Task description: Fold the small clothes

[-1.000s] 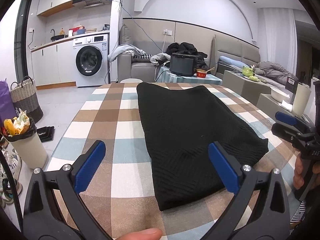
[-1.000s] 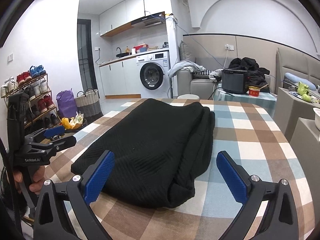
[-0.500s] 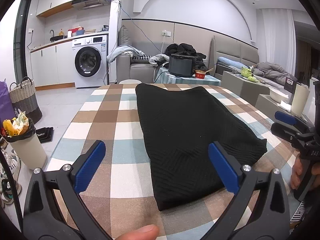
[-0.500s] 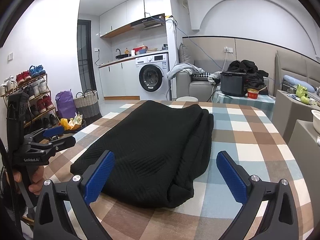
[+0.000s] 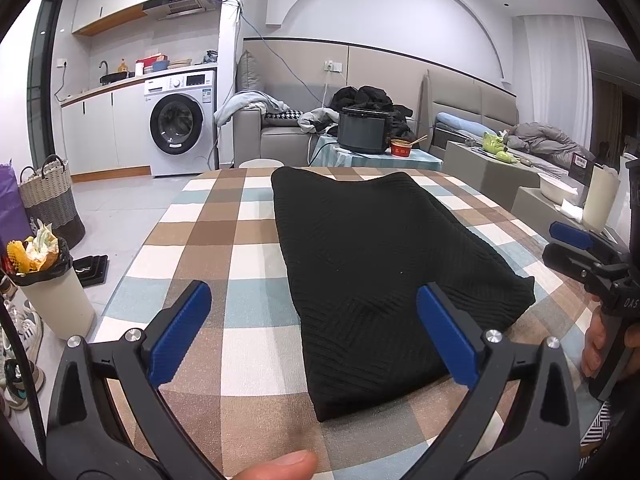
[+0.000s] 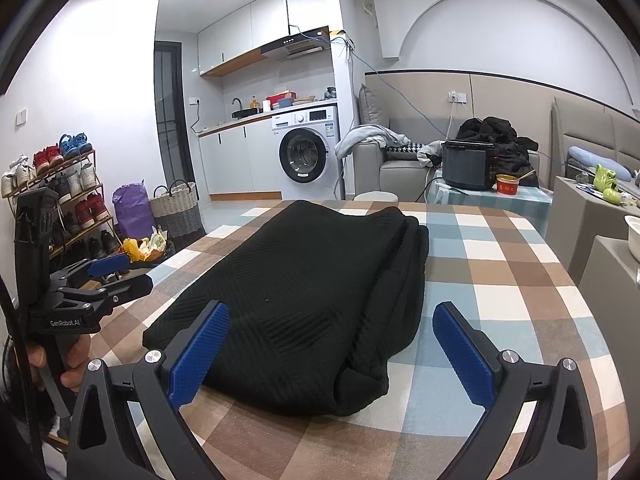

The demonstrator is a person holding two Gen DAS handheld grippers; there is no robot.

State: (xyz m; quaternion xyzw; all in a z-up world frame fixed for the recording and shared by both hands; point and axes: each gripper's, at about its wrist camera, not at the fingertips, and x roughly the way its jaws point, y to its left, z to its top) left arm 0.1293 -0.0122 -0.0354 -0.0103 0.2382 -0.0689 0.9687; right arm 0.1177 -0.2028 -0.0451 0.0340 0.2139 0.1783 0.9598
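A black knitted garment (image 5: 380,256) lies folded lengthwise on the checked tablecloth (image 5: 208,236), stretching from the near edge to the far end. It also shows in the right wrist view (image 6: 312,280), with stacked folded layers along its right side. My left gripper (image 5: 312,332) is open and empty, held above the garment's near left corner. My right gripper (image 6: 332,348) is open and empty, above the garment's near right corner. The right gripper also appears at the right edge of the left wrist view (image 5: 580,256), and the left gripper appears at the left of the right wrist view (image 6: 100,284).
Left of the table stand a full bin (image 5: 52,292), a woven basket (image 5: 52,200) and a shoe rack (image 6: 60,200). Behind the table are a white stool (image 5: 260,163), a side table with a black cooker (image 5: 364,130) and a sofa. Grey boxes (image 6: 584,220) stand to the right.
Both grippers have shifted only slightly; the view has drifted a little. The garment lies as before and both jaws stay open.
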